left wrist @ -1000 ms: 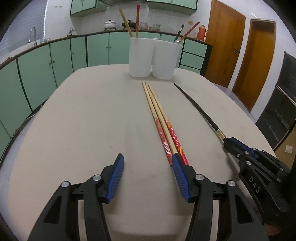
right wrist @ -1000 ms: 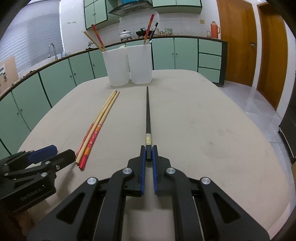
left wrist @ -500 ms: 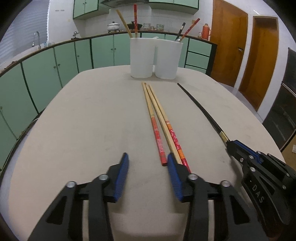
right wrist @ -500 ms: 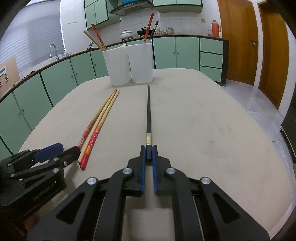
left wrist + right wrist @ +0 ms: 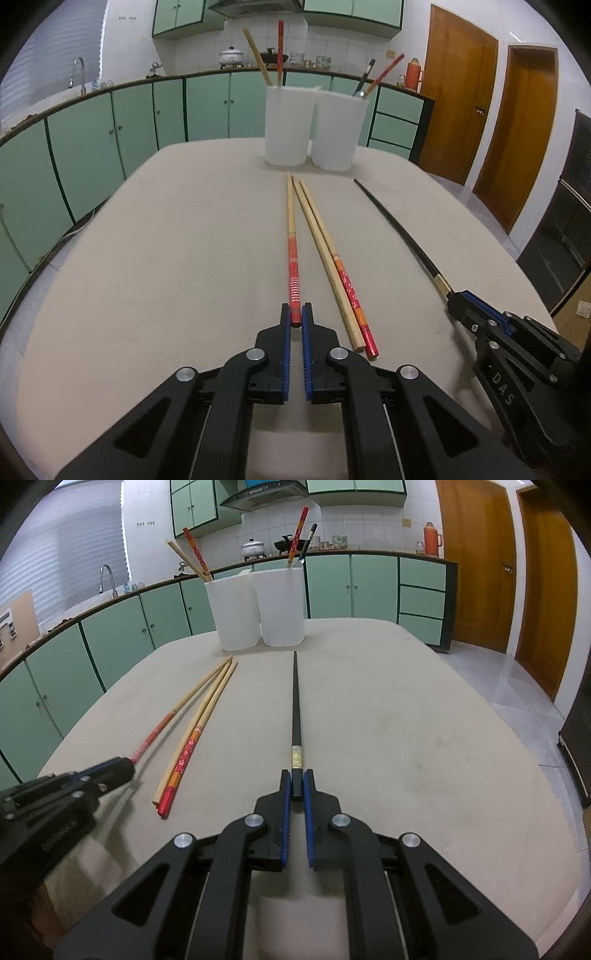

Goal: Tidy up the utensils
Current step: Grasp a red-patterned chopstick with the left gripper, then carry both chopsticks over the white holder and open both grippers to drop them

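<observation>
Table (image 5: 155, 258): beige, rounded; carried everything below.
Left container (image 5: 286, 125): white, at far end; held a plain and a red chopstick leaning out.
Right container (image 5: 338, 133): white, touching left container; held a black and a red chopstick.
Left gripper (image 5: 296, 320): low over near end of table; fingers narrowed onto butt of red-striped chopstick (image 5: 293, 258), pads pressed on both sides.
Right gripper (image 5: 296, 788): fingers pinched shut around butt of black chopstick (image 5: 295, 701); also seen at right edge of left wrist view (image 5: 456, 299).
Red-striped chopstick: flat on table, tip pointed toward containers.
Black chopstick: gold band just ahead of pads; lay straight toward right container, tip short of it.
Loose pair (image 5: 332, 266): one plain wooden, one red-flowered; side by side on table between the two gripped sticks, ungripped.
</observation>
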Demonstrator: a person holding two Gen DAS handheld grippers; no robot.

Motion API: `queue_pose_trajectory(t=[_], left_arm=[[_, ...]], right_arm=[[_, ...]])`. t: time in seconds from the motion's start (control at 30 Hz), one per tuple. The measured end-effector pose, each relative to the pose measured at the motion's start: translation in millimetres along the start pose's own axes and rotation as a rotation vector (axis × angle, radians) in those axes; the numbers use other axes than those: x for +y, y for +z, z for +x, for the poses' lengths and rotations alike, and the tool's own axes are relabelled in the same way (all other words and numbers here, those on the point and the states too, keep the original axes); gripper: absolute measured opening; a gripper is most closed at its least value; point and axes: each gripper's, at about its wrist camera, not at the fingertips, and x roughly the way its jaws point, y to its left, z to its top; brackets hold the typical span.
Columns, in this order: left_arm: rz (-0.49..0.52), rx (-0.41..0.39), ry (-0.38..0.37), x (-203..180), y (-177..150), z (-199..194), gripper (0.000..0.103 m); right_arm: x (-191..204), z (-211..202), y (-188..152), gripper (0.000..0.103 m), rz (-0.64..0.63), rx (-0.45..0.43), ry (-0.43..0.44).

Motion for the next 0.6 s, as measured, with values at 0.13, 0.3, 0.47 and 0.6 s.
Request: queue_pose_trajectory(t=[0.13, 0.3, 0.47, 0.6], left_arm=[[0.019, -0.043, 0.006, 1.8, 8.1, -18.5, 0.005], [0.018, -0.097, 0.0, 5.2, 20.3, -37.7, 0.005], [0.028, -0.165, -0.002, 4.4, 40.2, -54.5, 0.005], [0.03, -0.222, -0.007, 5.0, 61.1, -65.8, 0.005]], right_arm=[[0.8, -5.9, 6.3, 0.006, -0.019, -0.024, 0.001], [1.3, -16.9, 16.7, 0.006, -0.04, -0.064, 0.009], [-1.9, -30.1, 30.7, 0.006, -0.041, -0.1, 0.024], [-6.1, -42.8, 54.4, 0.006, -0.039, -0.142, 0.049]])
